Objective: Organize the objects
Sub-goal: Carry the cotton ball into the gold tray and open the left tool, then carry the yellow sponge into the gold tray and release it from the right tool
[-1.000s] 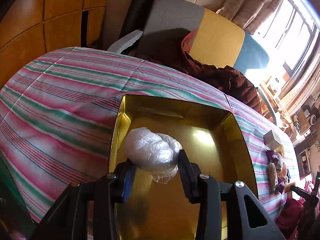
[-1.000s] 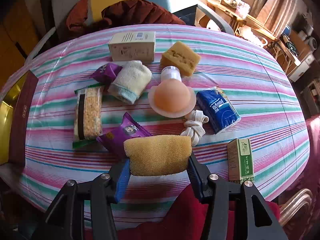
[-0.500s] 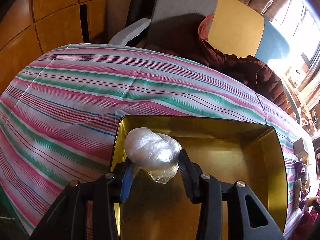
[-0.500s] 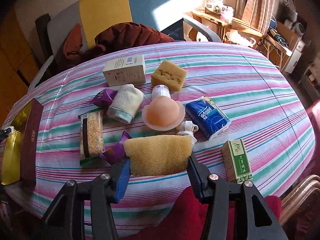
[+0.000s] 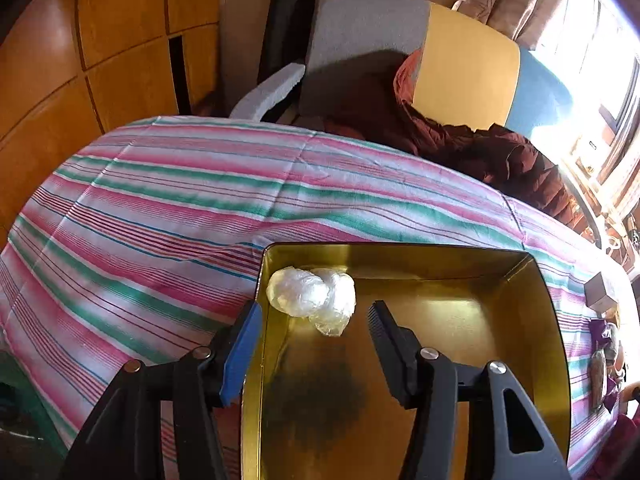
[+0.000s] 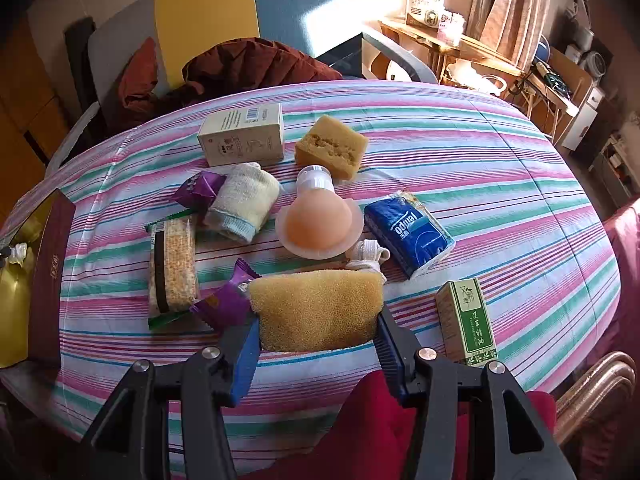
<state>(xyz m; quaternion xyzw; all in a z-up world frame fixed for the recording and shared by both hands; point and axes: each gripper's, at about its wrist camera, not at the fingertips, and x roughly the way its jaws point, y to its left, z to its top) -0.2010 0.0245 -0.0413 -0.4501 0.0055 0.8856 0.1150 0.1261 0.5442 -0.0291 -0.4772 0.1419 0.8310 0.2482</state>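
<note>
The left gripper [image 5: 316, 312] fingers are opening — the crumpled clear plastic ball [image 5: 311, 295] lies loose in the shiny gold tin tray's [image 5: 536, 320] far left corner. The right gripper [image 6: 316, 330] fingers pinch a flat tan sponge [image 6: 318, 308].

Worktop [image 6: 500, 184] under a pink, green and white striped cloth. Beyond my far edge, a grey, yellow and blue armchair [image 5: 464, 64] with a dark red quilted jacket [image 5: 516, 160] heaped on its seat. Wood-panelled wall [image 5: 100, 60] far left. Sunlit window [image 5: 600, 52] with beige curtains [image 6: 508, 12] far right; cluttered wooden side table [image 6: 472, 48] below.
</note>
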